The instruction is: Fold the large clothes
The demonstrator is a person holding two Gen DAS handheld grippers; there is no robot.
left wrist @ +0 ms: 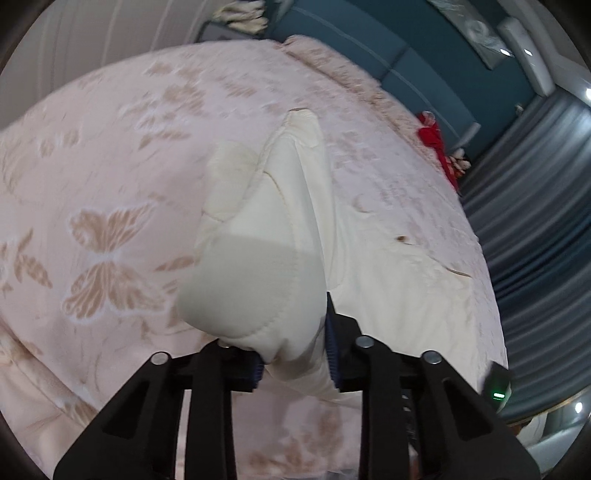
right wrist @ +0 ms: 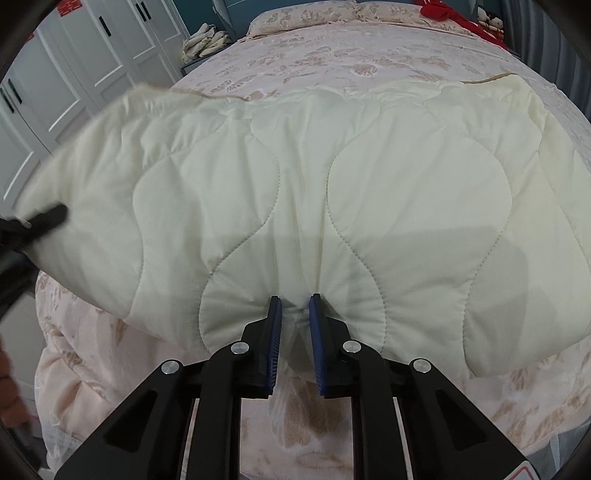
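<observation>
A large cream quilted blanket (right wrist: 295,192) lies across a bed with a pink butterfly-patterned cover (right wrist: 332,62). My right gripper (right wrist: 295,304) is shut on the blanket's near edge, a fold pinched between its blue pads. My left gripper (left wrist: 295,332) is shut on a bunched corner of the same blanket (left wrist: 258,266), lifted above the pink cover (left wrist: 110,166). The left gripper also shows at the left edge of the right wrist view (right wrist: 40,221), holding the blanket's left corner up.
White wardrobe doors (right wrist: 74,74) stand at the left of the bed. A pile of light cloth (right wrist: 205,42) sits on a bedside stand. Red fabric (right wrist: 461,18) lies at the bed's far right. Grey curtains (left wrist: 535,221) hang beside the bed.
</observation>
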